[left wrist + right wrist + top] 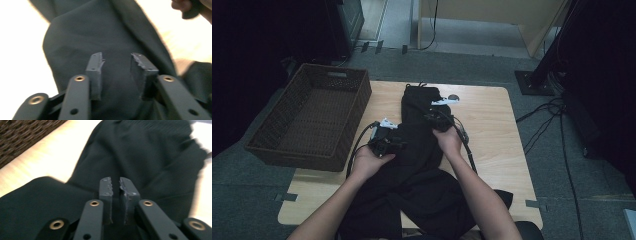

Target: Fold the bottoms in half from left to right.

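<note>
black garment (422, 150) spread lengthwise along table centre, one end near far edge, bulk draped over near edge toward person. left gripper (387, 141) on garment's left margin, toward table's left edge; jaws apart with clear gap, pads (96, 72) poised over cloth, nothing pinched. right gripper (439, 120) on garment near table centre; jaws almost closed, narrow slit between pads (106, 187), no cloth visibly caught. wicker basket (357, 107) overhanging table's far left corner. wooden table (492, 125) bare at right edge.
</note>
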Demonstrator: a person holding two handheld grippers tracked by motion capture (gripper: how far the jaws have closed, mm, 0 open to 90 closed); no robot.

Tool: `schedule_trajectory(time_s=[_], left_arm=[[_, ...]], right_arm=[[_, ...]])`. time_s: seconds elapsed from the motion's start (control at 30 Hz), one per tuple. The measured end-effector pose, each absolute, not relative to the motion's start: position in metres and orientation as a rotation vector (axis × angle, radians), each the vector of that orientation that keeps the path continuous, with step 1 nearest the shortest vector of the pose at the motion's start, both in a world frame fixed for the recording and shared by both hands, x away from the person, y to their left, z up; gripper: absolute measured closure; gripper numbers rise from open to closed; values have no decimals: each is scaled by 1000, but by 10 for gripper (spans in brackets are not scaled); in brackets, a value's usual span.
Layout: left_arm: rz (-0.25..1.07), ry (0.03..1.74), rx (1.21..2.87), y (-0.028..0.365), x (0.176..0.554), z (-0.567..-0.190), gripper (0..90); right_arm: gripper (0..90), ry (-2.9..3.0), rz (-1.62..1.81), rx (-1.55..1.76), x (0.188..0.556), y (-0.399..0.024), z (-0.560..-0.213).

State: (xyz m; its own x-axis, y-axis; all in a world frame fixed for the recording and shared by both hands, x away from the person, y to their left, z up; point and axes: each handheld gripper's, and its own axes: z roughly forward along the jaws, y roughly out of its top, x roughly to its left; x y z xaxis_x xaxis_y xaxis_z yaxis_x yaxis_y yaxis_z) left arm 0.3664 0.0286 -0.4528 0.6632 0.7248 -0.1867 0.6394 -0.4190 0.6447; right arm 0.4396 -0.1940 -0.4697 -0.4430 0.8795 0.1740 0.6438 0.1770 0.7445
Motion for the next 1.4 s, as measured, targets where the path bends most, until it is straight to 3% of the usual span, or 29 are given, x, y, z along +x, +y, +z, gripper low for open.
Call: schedule_trajectory(time_s=[0.1, 0.23, 0.53, 0.63, 0.73, 0.87, 0.97, 1.17, 1.4], left_arm=[[165, 1056, 2187, 28, 373, -464, 800], [143, 1072, 2228, 28, 378, -477, 820], [109, 1117, 2225, 44, 376, -489, 764], [83, 1107, 2219, 45, 368, -488, 702], [65, 1081, 2229, 40, 358, -486, 647], [37, 1055, 2258, 31, 348, -487, 647], [92, 1046, 2298, 24, 344, -495, 650], [96, 1085, 2277, 18, 357, -495, 678], [122, 1158, 2226, 9, 400, -496, 715]], right_arm=[[832, 2175, 1158, 1481, 434, -178, -479], [837, 2229, 1027, 1401, 422, -171, -492], [850, 2184, 928, 1454, 391, -231, -500], [819, 2166, 929, 1470, 384, -244, -499], [772, 2171, 981, 1431, 371, -241, -492], [765, 2217, 1066, 1339, 347, -220, -486], [768, 2272, 1057, 1317, 336, -206, -496], [817, 2278, 1032, 1352, 344, -211, -511], [837, 2199, 1017, 1383, 388, -215, -513]])
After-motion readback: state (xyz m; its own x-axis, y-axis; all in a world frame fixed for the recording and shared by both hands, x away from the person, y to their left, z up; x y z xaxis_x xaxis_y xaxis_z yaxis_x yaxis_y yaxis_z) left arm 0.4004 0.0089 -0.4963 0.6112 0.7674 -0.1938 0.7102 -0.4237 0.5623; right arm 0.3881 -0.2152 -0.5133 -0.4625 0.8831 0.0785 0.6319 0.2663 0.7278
